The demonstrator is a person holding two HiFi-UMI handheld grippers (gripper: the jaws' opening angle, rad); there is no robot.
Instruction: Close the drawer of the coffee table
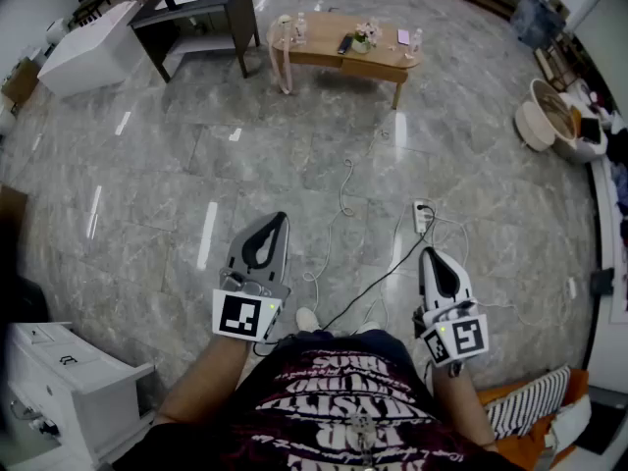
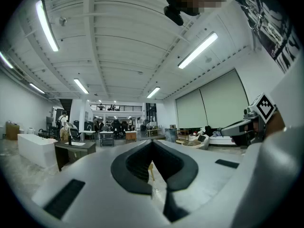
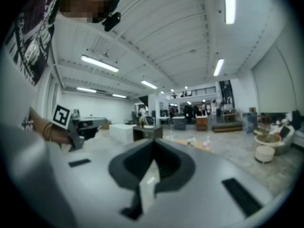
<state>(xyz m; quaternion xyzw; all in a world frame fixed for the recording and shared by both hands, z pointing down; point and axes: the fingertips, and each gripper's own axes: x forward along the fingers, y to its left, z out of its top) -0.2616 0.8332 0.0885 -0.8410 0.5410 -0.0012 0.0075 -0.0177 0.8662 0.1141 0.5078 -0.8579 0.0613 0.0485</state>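
Note:
The light wooden coffee table (image 1: 343, 52) stands far across the marble floor, with bottles and small items on top; no drawer can be made out from here. In the right gripper view the coffee table (image 3: 192, 144) shows small and distant. My left gripper (image 1: 279, 220) and right gripper (image 1: 429, 254) are held near the person's body, well short of the table. Both point roughly level. The left gripper (image 2: 152, 142) has its jaws together with nothing between them. So does the right gripper (image 3: 153, 142).
A dark desk (image 1: 201, 13) and a white block (image 1: 88, 47) stand at the back left. A white drawer unit (image 1: 69, 381) is close at lower left. Cables (image 1: 343, 194) and a power strip (image 1: 422, 214) lie on the floor ahead. A round basket (image 1: 549, 116) sits far right.

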